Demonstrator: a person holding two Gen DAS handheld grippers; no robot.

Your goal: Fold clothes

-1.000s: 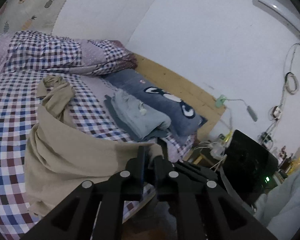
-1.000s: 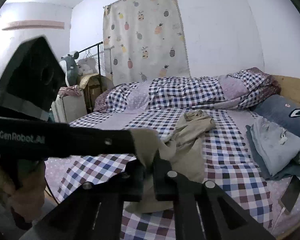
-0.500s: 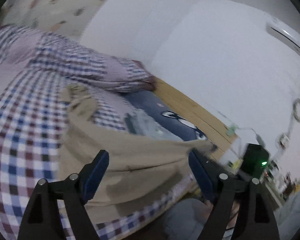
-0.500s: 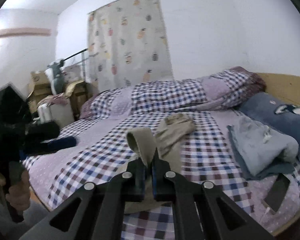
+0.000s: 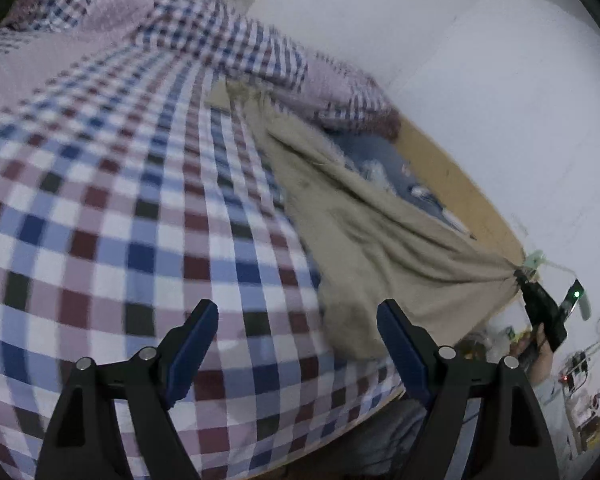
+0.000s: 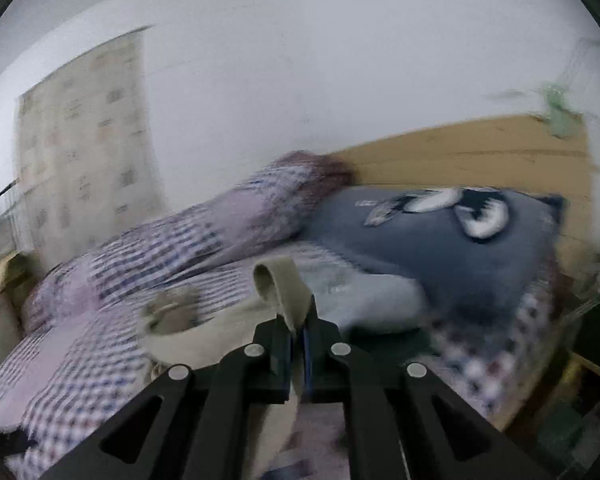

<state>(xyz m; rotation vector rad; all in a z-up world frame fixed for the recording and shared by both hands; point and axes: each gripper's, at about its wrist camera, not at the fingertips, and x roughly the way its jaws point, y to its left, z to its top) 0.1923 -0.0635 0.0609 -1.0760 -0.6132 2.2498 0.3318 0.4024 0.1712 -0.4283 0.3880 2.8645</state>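
A beige garment (image 5: 356, 216) stretches across the checked bed sheet (image 5: 112, 208), pulled taut toward the right edge of the bed. My left gripper (image 5: 296, 332) is open low over the sheet, with nothing between its blue pads; the garment's near corner lies just right of the gap. In the left wrist view the right gripper (image 5: 518, 274) pinches the garment's far corner, held by a hand. In the right wrist view my right gripper (image 6: 298, 330) is shut on a beige fold (image 6: 280, 284) that loops up above the jaws. The picture is blurred.
A rumpled checked quilt (image 5: 228, 40) lies along the far side of the bed. A dark blue pillow (image 6: 440, 248) rests against the wooden headboard (image 6: 480, 152), with folded grey clothes (image 6: 364, 292) beside it. A curtain (image 6: 84, 136) hangs on the back wall.
My left gripper let go of the beige garment, opened and swung left and down over the sheet. The right gripper kept its hold and pulled the garment toward the headboard side.
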